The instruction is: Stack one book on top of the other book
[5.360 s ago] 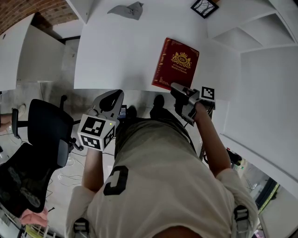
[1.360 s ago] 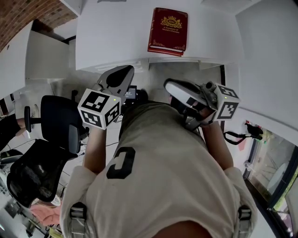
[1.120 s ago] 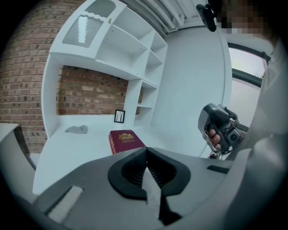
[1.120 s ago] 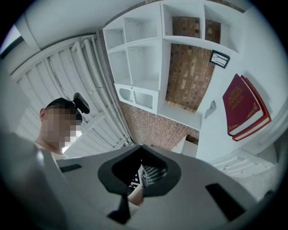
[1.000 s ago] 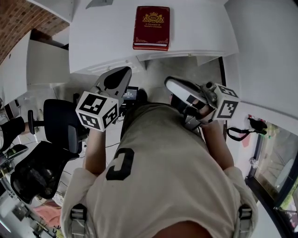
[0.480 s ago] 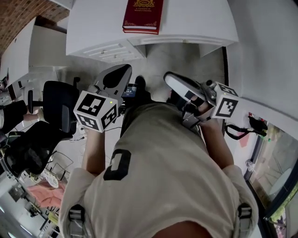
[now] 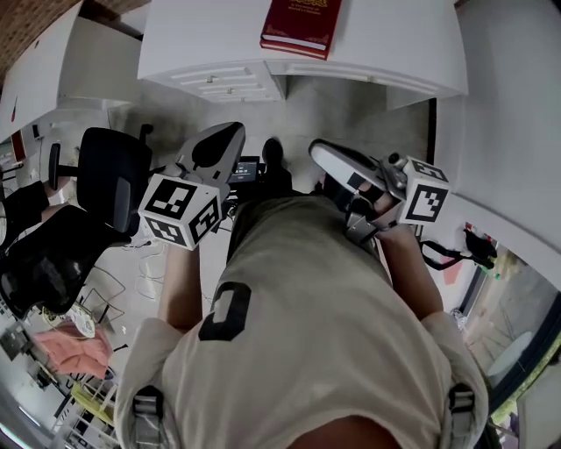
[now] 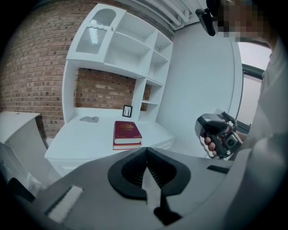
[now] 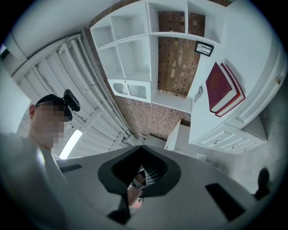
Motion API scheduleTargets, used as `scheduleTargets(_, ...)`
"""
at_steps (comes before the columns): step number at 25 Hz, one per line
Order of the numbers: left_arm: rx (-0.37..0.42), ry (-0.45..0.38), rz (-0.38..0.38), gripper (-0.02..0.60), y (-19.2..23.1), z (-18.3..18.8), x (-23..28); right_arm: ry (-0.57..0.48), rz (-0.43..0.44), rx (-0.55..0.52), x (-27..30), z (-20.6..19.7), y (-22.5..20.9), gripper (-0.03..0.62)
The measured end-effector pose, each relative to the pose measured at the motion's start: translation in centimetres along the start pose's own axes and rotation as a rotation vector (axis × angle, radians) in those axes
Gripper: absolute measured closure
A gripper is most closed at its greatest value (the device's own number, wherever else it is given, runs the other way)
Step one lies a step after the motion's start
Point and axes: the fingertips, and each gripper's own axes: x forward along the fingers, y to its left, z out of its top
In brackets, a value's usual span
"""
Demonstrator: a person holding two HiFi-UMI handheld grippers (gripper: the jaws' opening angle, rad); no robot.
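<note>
Two red books [image 7: 302, 22] lie on the white surface [image 7: 394, 48], near its front edge and above the drawers [image 7: 223, 83]. One rests on top of the other: the upper book [image 8: 127, 130] covers the lower book [image 8: 126, 146] almost edge to edge, and its gold crest faces up. So the books already lie as the task asks; who put them so, this one moment cannot say.

The left claw [image 7: 219, 140] has its jaws pressed together with nothing between them. The right claw [image 7: 324, 156] is the same, closed on nothing. Both are held close to the person [image 7: 298, 333], well apart from the surface, with bare floor [image 7: 351, 114] between.

From the claws the books lie straight ahead. Seen from above, they sit between the two claws but a little toward the right side, so I judge the right claw to be somewhat nearer. The long side of the books runs away from the person, and a short end is turned toward the claws. To my eye the books need no more handling
</note>
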Motion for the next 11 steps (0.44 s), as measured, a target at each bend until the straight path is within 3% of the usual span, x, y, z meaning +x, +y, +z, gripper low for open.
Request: scheduleTargets(11, -0.037, -0.048, -0.031, 0.578, 12.4, 1.6, -1.1, 0.065, -0.104, -0.030, 11.4, 0.4, -3.5, 0.589)
